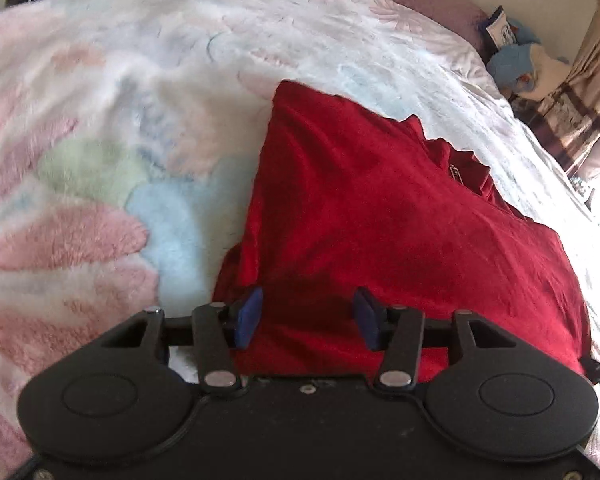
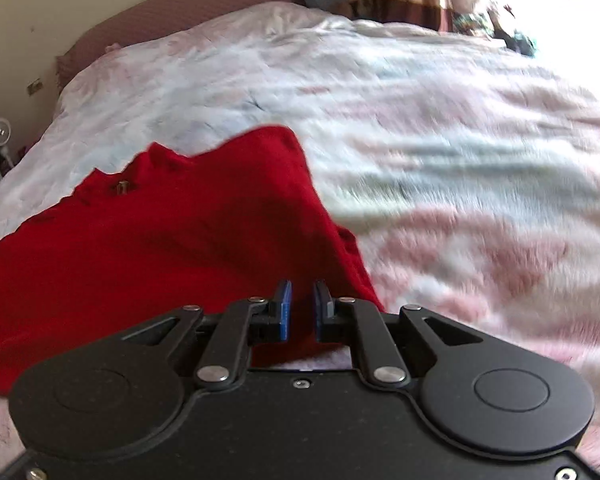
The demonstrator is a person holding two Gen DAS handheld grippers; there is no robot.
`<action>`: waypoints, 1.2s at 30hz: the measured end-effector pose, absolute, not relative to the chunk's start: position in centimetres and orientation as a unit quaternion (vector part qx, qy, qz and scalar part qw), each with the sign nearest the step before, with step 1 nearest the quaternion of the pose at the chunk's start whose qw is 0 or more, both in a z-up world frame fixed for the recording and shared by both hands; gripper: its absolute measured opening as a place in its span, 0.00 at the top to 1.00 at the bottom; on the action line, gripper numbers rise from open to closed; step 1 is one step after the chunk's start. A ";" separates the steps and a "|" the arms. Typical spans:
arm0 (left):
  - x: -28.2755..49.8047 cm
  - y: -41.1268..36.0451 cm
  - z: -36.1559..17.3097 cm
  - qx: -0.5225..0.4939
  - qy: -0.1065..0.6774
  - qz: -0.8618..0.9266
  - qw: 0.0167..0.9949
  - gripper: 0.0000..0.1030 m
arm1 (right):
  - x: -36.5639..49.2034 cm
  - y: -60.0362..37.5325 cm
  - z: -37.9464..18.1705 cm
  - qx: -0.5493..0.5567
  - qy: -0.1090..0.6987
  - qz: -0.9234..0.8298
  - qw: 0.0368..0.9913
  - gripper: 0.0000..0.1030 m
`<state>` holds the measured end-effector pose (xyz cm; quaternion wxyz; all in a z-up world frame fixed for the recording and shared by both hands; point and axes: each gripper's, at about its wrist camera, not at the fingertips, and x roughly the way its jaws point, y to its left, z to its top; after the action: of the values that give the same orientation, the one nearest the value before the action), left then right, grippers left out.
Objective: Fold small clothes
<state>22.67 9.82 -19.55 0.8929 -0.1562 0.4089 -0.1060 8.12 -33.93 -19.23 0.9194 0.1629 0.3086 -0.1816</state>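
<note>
Left wrist view: red top lies on the bed, over a fluffy pastel blanket on its near-left side & a pale floral sheet further back. Collar w/ a small tag sits at the far right edge, so the neck points away to the right. Left gripper hangs just above the near edge of the cloth, jaws spread wide, nothing between them; blue pads frame red fabric below. A loose flap, prob. a sleeve, bunches at the near-left corner beside the left pad.

Right wrist view: same top fills the left half, a peaked corner toward the middle, collar far left. Right gripper sits at the near-right edge of the cloth, jaws drawn close w/ a narrow gap. Red shows in that gap, but the frame is motion-blurred, so can't tell whether it's pinching the hem or just hovering over it.

Handling, as I judge it: light, limp knit, soft & a bit stretchy, not fragile. It'll droop & slide off a shallow pinch, and drag on the fluffy blanket. Best holds are hemmed edges & corners, e.g. the bottom hem near each gripper or the shoulder seams; take a deep bite thru both layers, lift clear before folding over.
</note>
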 end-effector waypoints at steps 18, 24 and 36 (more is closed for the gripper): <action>16.6 13.7 -17.3 -0.264 0.408 -0.089 0.869 0.32 | 10.6 -20.6 -17.0 0.130 0.295 -0.044 0.946 0.87; 17.2 13.4 -19.0 -0.296 0.404 -0.078 0.862 0.32 | 11.9 -19.5 -19.1 0.110 0.331 -0.046 0.936 0.87; 19.1 13.5 -19.9 -0.376 0.352 -0.036 0.856 0.34 | 11.0 -18.9 -20.2 0.095 0.336 -0.041 0.936 0.88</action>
<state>19.14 13.52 -19.91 0.8564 -0.3759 0.3521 -0.0355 10.98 -18.86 -20.24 0.9363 0.0949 0.3358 -0.0408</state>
